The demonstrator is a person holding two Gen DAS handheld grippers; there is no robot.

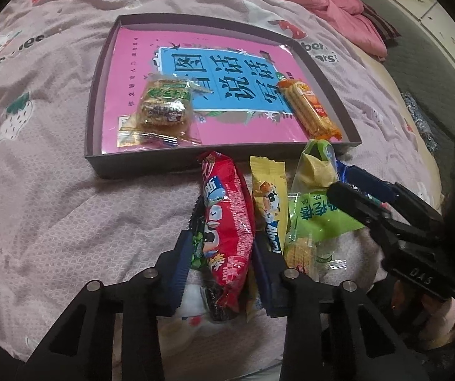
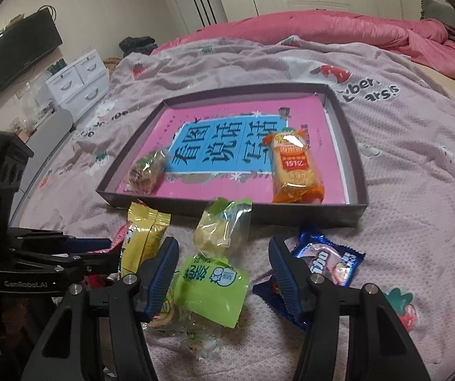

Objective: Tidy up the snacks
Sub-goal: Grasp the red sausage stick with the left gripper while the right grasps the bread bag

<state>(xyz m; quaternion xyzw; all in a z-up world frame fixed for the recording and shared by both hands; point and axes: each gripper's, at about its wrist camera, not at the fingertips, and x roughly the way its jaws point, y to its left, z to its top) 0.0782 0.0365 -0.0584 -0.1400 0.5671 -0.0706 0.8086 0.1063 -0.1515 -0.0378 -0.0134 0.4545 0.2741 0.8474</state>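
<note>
A shallow dark box [image 1: 138,165] [image 2: 357,212] with a pink book as its floor lies on the bed. In it are a brown cake pack [image 1: 163,108] [image 2: 146,171] and an orange biscuit pack [image 1: 310,108] [image 2: 294,168]. My left gripper [image 1: 222,250] is shut on a red snack bag [image 1: 227,222]. Beside it lie a yellow bar [image 1: 267,200] [image 2: 141,238] and green packs [image 1: 316,219] [image 2: 211,282]. My right gripper [image 2: 224,263] is open above the green packs and shows in the left wrist view [image 1: 354,197]. A blue pack [image 2: 332,260] lies to the right.
The bed has a pink strawberry-print cover [image 1: 52,206] [image 2: 418,158] and a bunched pink quilt [image 2: 338,28] at the back. A wall TV [image 2: 14,54] and white drawers [image 2: 78,79] stand to the left of the bed.
</note>
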